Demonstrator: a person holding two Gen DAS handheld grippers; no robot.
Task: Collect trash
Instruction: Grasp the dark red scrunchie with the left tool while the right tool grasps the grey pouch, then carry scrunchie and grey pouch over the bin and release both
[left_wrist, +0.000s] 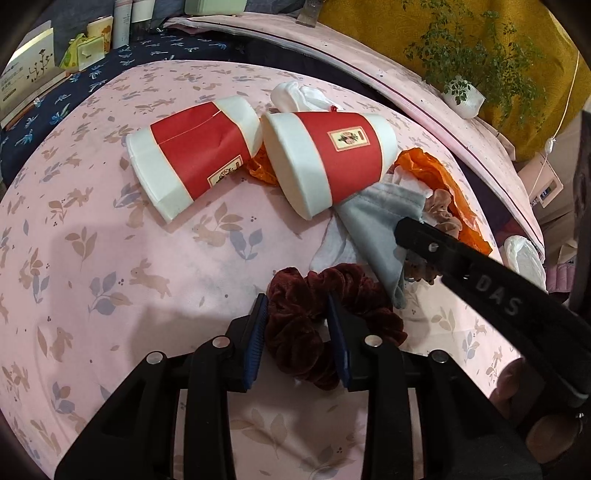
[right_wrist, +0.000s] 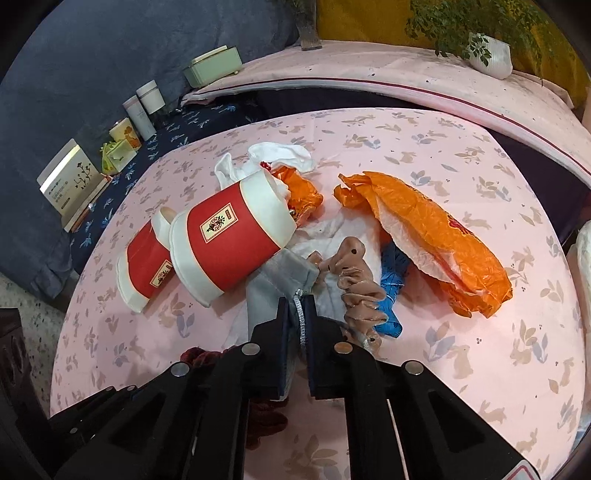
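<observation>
Trash lies on a pink rabbit-print tablecloth. Two red-and-white paper cups rest on their sides. My left gripper is shut on one side of a dark red velvet scrunchie, its right pad inside the ring. My right gripper is shut on the silver-corded edge of a grey cloth pouch; in the left wrist view the right gripper comes in from the right onto the grey pouch. Beside it lie a tan scrunchie, an orange plastic bag and a blue wrapper.
Crumpled white cloth lies behind the cups. Boxes and jars stand on a dark blue cloth at the back left. A potted plant sits on a pink ledge behind. The table's round edge drops off at the left.
</observation>
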